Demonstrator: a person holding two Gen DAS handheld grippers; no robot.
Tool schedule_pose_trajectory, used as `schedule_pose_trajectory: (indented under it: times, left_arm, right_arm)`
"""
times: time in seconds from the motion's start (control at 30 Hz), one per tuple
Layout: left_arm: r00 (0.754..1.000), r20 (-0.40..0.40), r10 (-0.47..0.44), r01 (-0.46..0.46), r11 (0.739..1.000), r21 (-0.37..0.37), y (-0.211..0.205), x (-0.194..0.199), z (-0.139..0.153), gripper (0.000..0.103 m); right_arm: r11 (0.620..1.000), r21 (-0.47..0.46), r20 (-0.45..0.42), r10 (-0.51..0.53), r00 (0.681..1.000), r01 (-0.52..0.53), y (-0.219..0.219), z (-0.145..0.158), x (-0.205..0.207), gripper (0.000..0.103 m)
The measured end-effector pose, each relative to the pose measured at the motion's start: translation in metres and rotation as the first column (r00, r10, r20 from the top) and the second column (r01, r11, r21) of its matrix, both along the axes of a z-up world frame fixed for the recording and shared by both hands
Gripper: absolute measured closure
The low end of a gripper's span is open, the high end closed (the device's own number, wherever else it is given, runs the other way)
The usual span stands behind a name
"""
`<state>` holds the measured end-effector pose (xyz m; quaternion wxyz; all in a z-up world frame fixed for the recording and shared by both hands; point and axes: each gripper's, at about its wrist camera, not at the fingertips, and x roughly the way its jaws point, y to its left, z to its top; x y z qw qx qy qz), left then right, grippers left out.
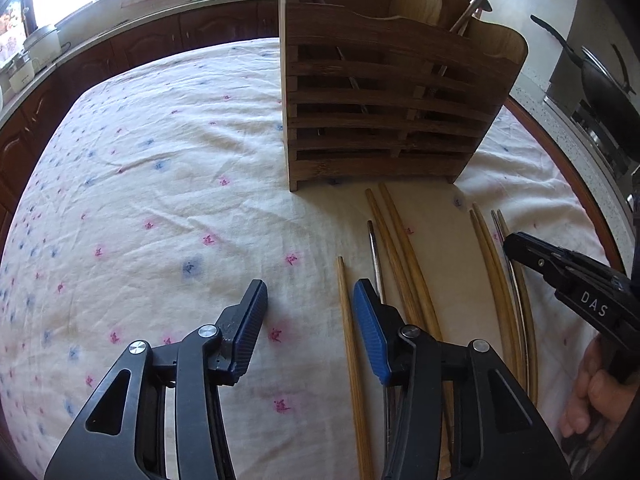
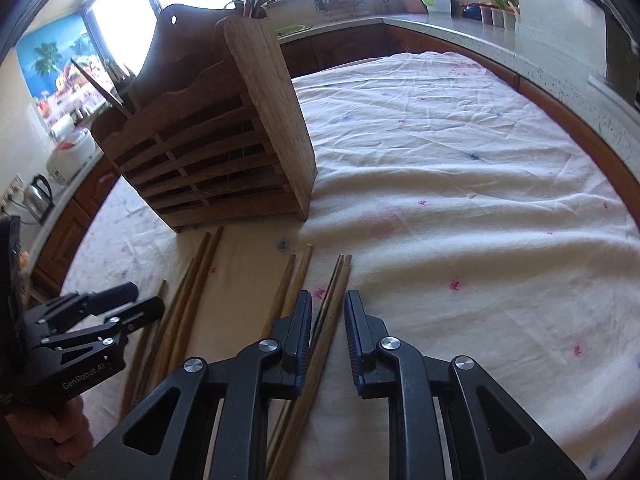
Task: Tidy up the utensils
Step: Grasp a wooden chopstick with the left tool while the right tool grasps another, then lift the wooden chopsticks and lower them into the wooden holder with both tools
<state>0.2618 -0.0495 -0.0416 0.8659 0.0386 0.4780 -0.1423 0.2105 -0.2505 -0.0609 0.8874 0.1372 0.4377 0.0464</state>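
A: Status on the left gripper (image 1: 310, 304)?

B: Jaws wide apart, nothing between them. It hangs over the floral tablecloth (image 1: 160, 168), with one loose chopstick (image 1: 350, 344) lying in the gap and the rest just to its right.

A: Right gripper (image 2: 328, 312)?

B: Jaws set narrower but still parted, not clamped on anything. A pair of chopsticks (image 2: 334, 292) runs under the gap, between the fingers. Can't tell if the pads touch the wood.

A: Where's the rest of the cutlery?

B: All flat on the cloth, in front of the wooden utensil holder (image 1: 384, 100). Tips point toward the holder. Roughly three groups: a darker pair (image 2: 200, 280) nearest the holder's front, a middle pair (image 2: 294, 280), then the pair under the right gripper.

A: Holder contents?

B: Upright, slatted front. A metal ladle (image 1: 476, 4) and a wooden spatula (image 1: 416, 2) stick out of the back compartment. Front slots are hard to read through the slats.
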Motion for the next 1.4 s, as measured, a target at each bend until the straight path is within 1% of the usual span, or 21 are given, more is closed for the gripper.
schedule_pose_trajectory:
  times: [0.03,0.17,0.3,0.37,0.4,0.47,0.5,0.6,0.63,0.7,0.8,0.97,1.03,1.1,1.13,1.17,1.2,1.27,1.33,1.4]
  left_arm:
    - [1.0,-0.005,0.001,-0.001,1.0,-0.006,0.0,0.001,0.001,0.06]
    - [1.0,-0.011,-0.007,0.007,1.0,-0.012,0.0,0.006,0.006,0.06]
    - [0.999,0.024,-0.033,0.031,0.997,0.077,-0.011,0.006,0.004,0.059]
    - [0.998,0.04,-0.041,0.037,0.995,0.097,-0.014,0.004,0.002,0.06]
    - [0.998,0.038,-0.043,0.039,0.995,0.093,-0.015,0.004,0.003,0.062]
    - [0.998,0.038,-0.048,0.045,0.995,0.084,-0.014,0.006,0.004,0.063]
    - [0.998,0.042,-0.051,0.047,0.995,0.087,-0.013,0.006,0.003,0.063]
    - [0.997,0.049,-0.056,0.05,0.993,0.103,-0.018,0.005,0.003,0.065]
    - [0.997,0.048,-0.055,0.05,0.994,0.102,-0.024,0.003,-0.001,0.065]
    - [0.998,0.044,-0.054,0.05,0.995,0.09,-0.022,0.002,-0.002,0.065]
    - [0.997,0.045,-0.06,0.056,0.994,0.094,-0.029,-0.007,-0.005,0.065]
    - [0.997,0.048,-0.064,0.06,0.994,0.093,-0.025,-0.01,-0.008,0.065]
    - [0.997,0.05,-0.066,0.061,0.993,0.098,-0.026,-0.011,-0.009,0.066]
    - [0.996,0.053,-0.068,0.062,0.993,0.098,-0.029,-0.011,-0.009,0.069]
    - [0.996,0.054,-0.072,0.066,0.993,0.098,-0.031,-0.011,-0.009,0.073]
    - [0.995,0.054,-0.079,0.074,0.993,0.096,-0.033,-0.011,-0.009,0.08]
    - [0.994,0.056,-0.089,0.083,0.992,0.098,-0.036,-0.011,-0.009,0.084]
    - [0.992,0.061,-0.107,0.1,0.989,0.108,-0.039,-0.014,-0.009,0.095]
    - [0.993,0.06,-0.106,0.099,0.99,0.102,-0.039,-0.014,-0.009,0.097]
    - [0.995,0.043,-0.095,0.092,0.994,0.067,-0.033,-0.013,-0.009,0.099]
  right_arm:
    - [1.0,-0.019,-0.001,0.0,1.0,0.0,0.0,0.0,0.0,0.092]
    - [0.999,-0.036,-0.003,0.007,1.0,-0.007,0.003,0.0,0.001,0.092]
    - [0.998,-0.062,0.002,0.012,1.0,-0.012,0.007,0.0,0.003,0.092]
    - [0.998,-0.054,0.005,0.012,1.0,-0.012,0.005,-0.001,0.006,0.092]
    - [1.0,-0.031,0.0,0.006,1.0,-0.006,0.002,-0.001,0.006,0.092]
    - [0.998,0.059,-0.005,-0.01,1.0,0.011,-0.009,-0.002,0.005,0.09]
    - [0.998,0.061,-0.013,-0.024,1.0,0.025,-0.012,-0.003,0.004,0.094]
    - [1.0,0.011,-0.01,-0.016,1.0,0.016,-0.009,-0.001,0.004,0.096]
    - [1.0,0.01,-0.013,-0.017,1.0,0.017,-0.008,-0.001,0.005,0.096]
    - [0.998,0.052,-0.014,-0.022,1.0,0.022,-0.011,-0.001,0.004,0.093]
    - [1.0,0.005,-0.01,-0.017,1.0,0.017,-0.007,0.0,0.0,0.095]
    - [1.0,0.006,-0.01,-0.022,1.0,0.022,-0.01,-0.001,-0.003,0.096]
    - [1.0,-0.02,-0.007,-0.018,1.0,0.018,-0.007,-0.001,-0.003,0.096]
    - [0.997,-0.083,-0.009,-0.007,1.0,0.007,0.002,0.0,0.001,0.096]
    - [0.992,-0.124,-0.011,0.002,1.0,-0.004,0.007,0.0,0.004,0.096]
    - [0.987,-0.163,-0.01,0.013,1.0,-0.015,0.012,0.001,0.007,0.094]
    - [0.982,-0.19,-0.007,0.021,1.0,-0.022,0.016,0.001,0.009,0.093]
    - [0.98,-0.198,0.005,0.022,1.0,-0.021,0.017,0.0,0.013,0.093]
    - [0.983,-0.185,0.005,0.021,1.0,-0.02,0.015,-0.001,0.014,0.093]
    - [0.985,-0.174,0.005,0.018,1.0,-0.016,0.014,0.0,0.013,0.094]
